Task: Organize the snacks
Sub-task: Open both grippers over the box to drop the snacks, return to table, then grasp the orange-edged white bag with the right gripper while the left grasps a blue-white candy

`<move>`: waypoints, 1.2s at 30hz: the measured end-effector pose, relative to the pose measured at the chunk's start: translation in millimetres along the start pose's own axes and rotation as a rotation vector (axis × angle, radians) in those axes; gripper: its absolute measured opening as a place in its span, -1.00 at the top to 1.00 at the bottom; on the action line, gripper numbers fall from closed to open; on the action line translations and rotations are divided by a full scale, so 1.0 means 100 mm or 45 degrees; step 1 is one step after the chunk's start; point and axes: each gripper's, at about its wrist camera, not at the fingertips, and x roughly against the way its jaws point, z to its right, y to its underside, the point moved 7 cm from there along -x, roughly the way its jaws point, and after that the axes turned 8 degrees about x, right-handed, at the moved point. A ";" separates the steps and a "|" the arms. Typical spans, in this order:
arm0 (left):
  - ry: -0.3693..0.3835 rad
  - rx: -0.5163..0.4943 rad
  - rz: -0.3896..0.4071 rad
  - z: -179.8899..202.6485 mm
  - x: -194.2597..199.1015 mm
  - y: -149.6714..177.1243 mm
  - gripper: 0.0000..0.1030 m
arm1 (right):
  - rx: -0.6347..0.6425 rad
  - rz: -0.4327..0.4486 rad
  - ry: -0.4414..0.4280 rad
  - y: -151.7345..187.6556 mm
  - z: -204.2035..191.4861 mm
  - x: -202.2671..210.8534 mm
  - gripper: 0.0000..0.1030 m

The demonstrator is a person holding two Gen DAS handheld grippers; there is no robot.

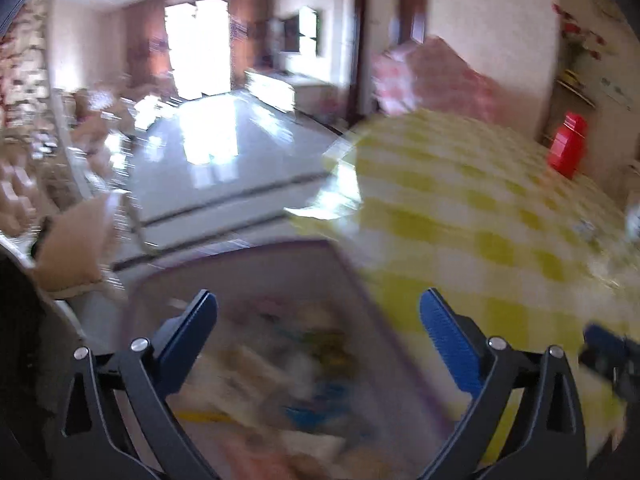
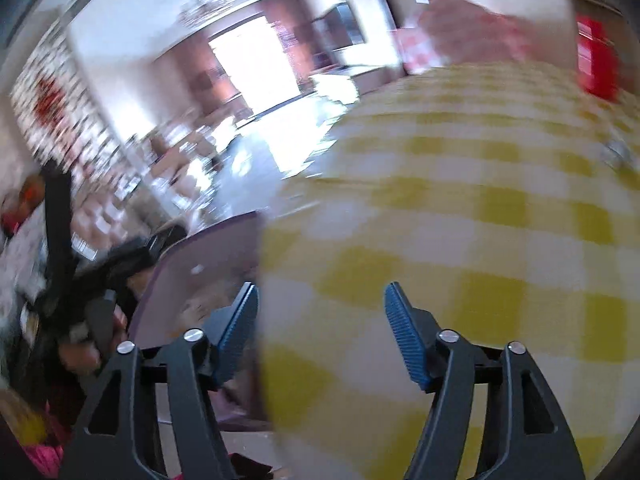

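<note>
The purple-rimmed bin (image 1: 344, 264) is sitting at the left edge of the table with the yellow checked cloth (image 1: 460, 184), and its long axis is running from the near side away toward the far left corner of the table. Inside it the snacks (image 1: 280, 364) are lying in a loose jumble of pale, blue and yellow packets; blur is smearing them, so they are probably small wrapped items, but I cannot tell which kinds.

The left gripper (image 1: 318, 340) is hanging directly over the bin's near half, pointing down into it, with its jaws standing wide apart and nothing between the blue pads. It is the nearer of the two to the snacks.

The right gripper (image 2: 320, 332) is hovering just right of the bin, mostly over bare checked cloth, with the bin's right wall (image 2: 224, 240) lying beside its left finger. Its jaws are also standing apart and are gripping nothing. In the left wrist view its tip is showing at the far right, near the table's near edge.

Any further snack would have to come from the right, across the cloth; none is showing clearly there. A red container (image 1: 568, 148) is standing far off at the right edge.
</note>
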 end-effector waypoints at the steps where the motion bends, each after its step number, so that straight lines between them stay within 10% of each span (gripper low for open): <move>1: 0.049 -0.019 -0.043 0.14 -0.04 0.05 -0.97 | -0.024 0.008 0.039 0.02 0.17 0.08 -0.31; 10: 0.550 -0.396 -0.316 2.40 -0.23 0.59 -0.97 | -0.206 0.020 0.332 0.36 1.42 0.50 -0.37; 17: 0.552 -0.255 -0.275 3.55 -0.80 0.36 -0.97 | -0.291 0.060 0.635 0.42 2.36 0.87 -0.38; 25: 0.473 0.103 -0.164 4.14 -1.62 -0.19 -0.97 | -0.350 0.028 0.735 -0.02 3.33 0.57 -0.34; 36: 0.438 0.394 -0.252 3.72 -2.10 -0.42 -0.96 | -0.183 0.002 0.681 -1.09 3.90 -0.35 -0.14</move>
